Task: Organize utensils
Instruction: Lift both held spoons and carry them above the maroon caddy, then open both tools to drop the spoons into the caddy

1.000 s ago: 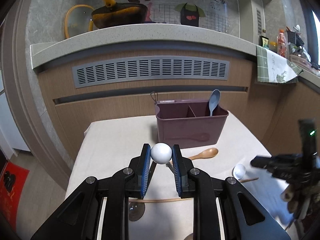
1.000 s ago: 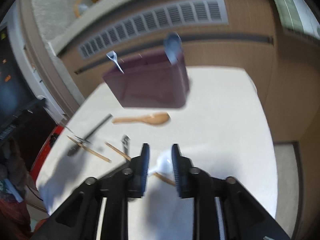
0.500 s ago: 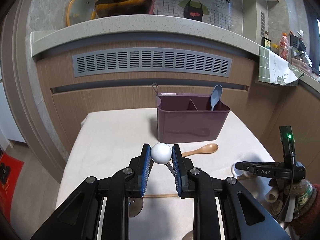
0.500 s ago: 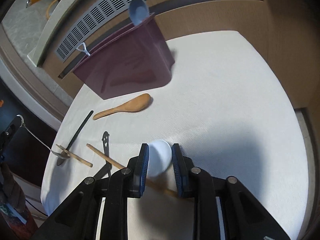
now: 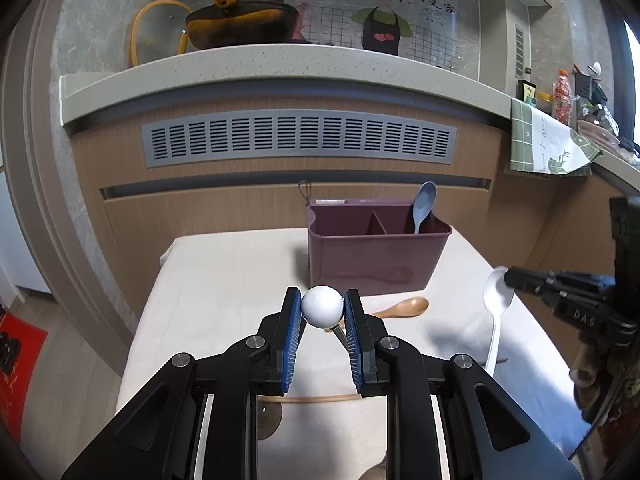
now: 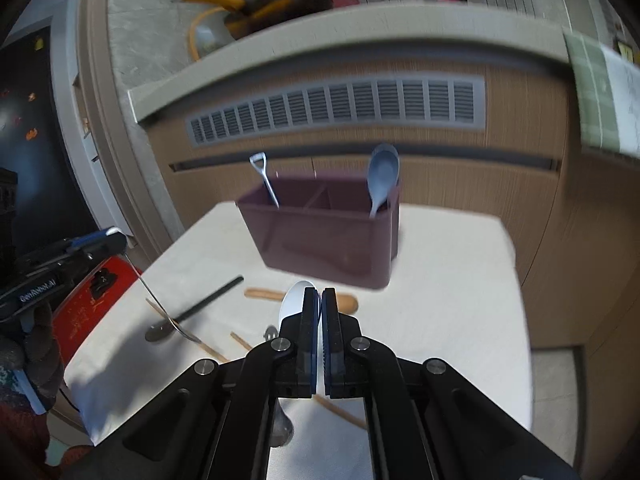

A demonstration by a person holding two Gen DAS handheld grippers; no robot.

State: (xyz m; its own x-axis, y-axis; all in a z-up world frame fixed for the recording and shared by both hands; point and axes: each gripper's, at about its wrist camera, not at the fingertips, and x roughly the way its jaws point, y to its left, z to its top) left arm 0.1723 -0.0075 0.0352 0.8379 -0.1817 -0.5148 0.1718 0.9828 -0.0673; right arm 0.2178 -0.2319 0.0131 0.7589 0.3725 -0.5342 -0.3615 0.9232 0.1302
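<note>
Right gripper (image 6: 319, 308), fingers just clenched on the white spoon (image 5: 497, 292), holds it at 4 o'clock from the caddy (image 5: 376, 248). Left gripper (image 5: 322, 312) grasps a ball-ended utensil (image 5: 322, 306). Approach high, handle down. Only the right view shows the fork (image 6: 264, 178) inside.

Counts, both views:
- caddy (image 5: 376, 256): 1, three compartments visible
- blue spoon (image 5: 423, 205): 1
- white spoon (image 5: 497, 298): 1
- wooden spoon (image 5: 400, 307): 1
- white-ball utensil (image 5: 322, 306): 1
- metal handle (image 6: 264, 178) in caddy: 1
- chopsticks (image 6: 240, 342): 2 visible
- black utensil (image 6: 200, 309): 1
- grippers: 2
</note>
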